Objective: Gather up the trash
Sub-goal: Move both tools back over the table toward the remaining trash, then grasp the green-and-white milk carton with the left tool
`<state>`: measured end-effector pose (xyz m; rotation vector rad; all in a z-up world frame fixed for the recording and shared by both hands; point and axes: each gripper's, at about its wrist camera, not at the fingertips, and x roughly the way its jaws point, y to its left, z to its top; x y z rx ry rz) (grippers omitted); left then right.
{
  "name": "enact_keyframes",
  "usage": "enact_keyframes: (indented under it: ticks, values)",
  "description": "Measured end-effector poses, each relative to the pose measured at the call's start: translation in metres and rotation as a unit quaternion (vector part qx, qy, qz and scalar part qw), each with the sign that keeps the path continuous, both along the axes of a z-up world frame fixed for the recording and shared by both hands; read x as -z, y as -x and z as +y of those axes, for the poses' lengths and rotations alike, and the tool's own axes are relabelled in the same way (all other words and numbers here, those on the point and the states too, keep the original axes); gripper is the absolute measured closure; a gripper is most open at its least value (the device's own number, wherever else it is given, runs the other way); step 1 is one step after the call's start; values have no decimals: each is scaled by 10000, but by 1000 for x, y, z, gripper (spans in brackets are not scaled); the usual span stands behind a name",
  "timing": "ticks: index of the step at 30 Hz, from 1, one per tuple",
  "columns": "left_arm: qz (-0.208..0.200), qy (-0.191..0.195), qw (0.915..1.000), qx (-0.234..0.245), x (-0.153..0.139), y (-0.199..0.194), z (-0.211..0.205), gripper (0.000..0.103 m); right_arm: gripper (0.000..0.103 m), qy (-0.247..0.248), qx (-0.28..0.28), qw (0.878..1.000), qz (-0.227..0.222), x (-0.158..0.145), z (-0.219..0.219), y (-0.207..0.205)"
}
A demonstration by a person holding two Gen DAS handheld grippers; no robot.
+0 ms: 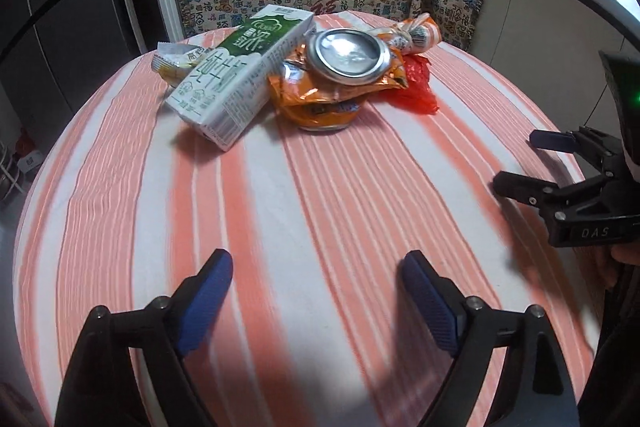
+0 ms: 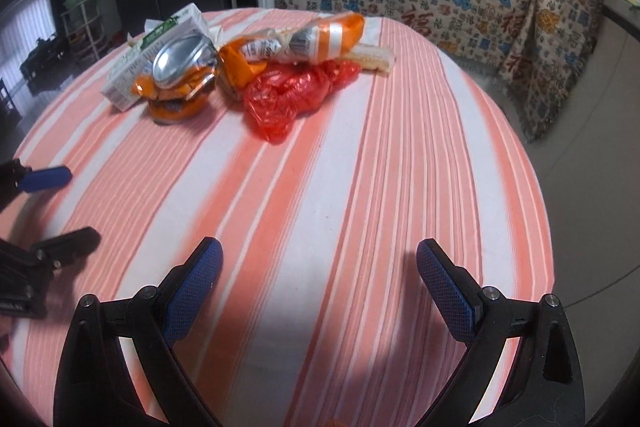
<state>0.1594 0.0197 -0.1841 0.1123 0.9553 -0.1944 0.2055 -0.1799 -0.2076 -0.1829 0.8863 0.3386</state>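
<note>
Striped surface [image 1: 320, 207] | trash pile ahead, milk carton [image 1: 236, 79] angled toward left tongs [image 1: 316, 299] | right tongs [image 2: 320, 291] nearer red bag [image 2: 288, 99] | both gape empty

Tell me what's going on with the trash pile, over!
Left gripper open, empty. Right gripper open, empty. Milk carton, crushed can, red plastic bag untouched on striped tablecloth. Nothing in the way.
</note>
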Motion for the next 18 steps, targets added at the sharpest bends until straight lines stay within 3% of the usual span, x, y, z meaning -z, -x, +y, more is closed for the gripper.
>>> enact_keyframes:
  ticks: [10,18]
  values:
    - [-11,-32,9997,-253,1,-75,54,13,1,-93,-23,9999,48,4,0,-2]
    - [-69,-254,9992,300,-7,-114,54,13,0,-181,-21,9998,117,5,0,-6]
